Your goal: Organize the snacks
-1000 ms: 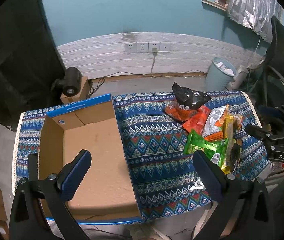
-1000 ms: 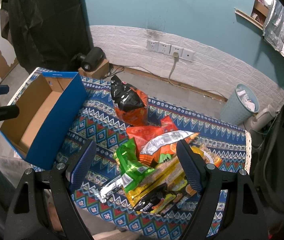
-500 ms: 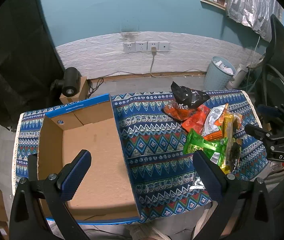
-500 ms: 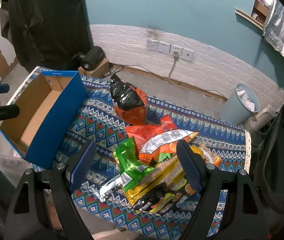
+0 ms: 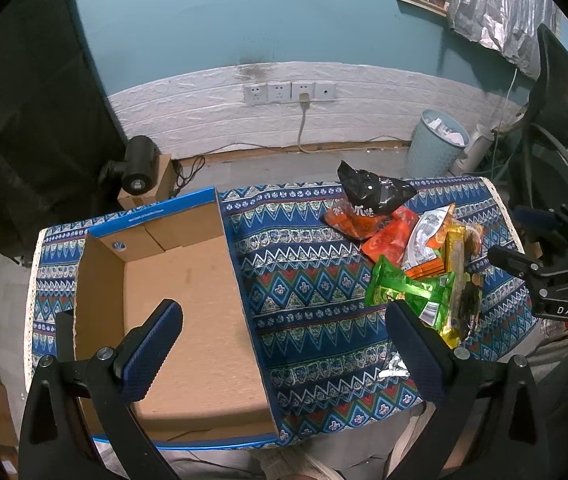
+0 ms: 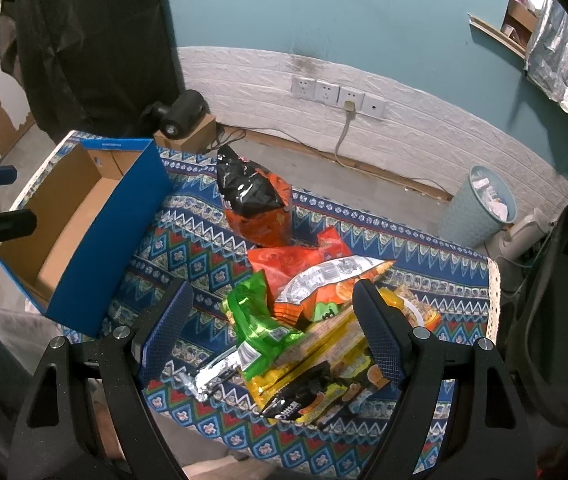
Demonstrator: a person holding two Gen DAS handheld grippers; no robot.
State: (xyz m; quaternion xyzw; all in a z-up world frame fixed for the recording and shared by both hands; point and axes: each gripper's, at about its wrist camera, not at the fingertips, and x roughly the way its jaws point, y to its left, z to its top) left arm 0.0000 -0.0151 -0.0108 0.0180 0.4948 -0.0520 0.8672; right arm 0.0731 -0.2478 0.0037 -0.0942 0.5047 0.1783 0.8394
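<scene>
An open blue cardboard box with a bare brown inside sits on the left of the patterned tablecloth. A heap of snack packets lies on the right: a black bag on an orange bag, a second orange packet, a silver-orange one, a green one, yellow ones. My left gripper hangs open above the box's near right edge. My right gripper is open over the green and yellow packets, holding nothing.
A small silver wrapper lies at the table's near edge. Beyond the table stand a black lamp on a small carton, a light blue waste bin and a black office chair. Wall sockets sit on the white brick strip.
Almost nothing differs. Both grippers stay open and hover in the same places; the views shift only very slightly.
</scene>
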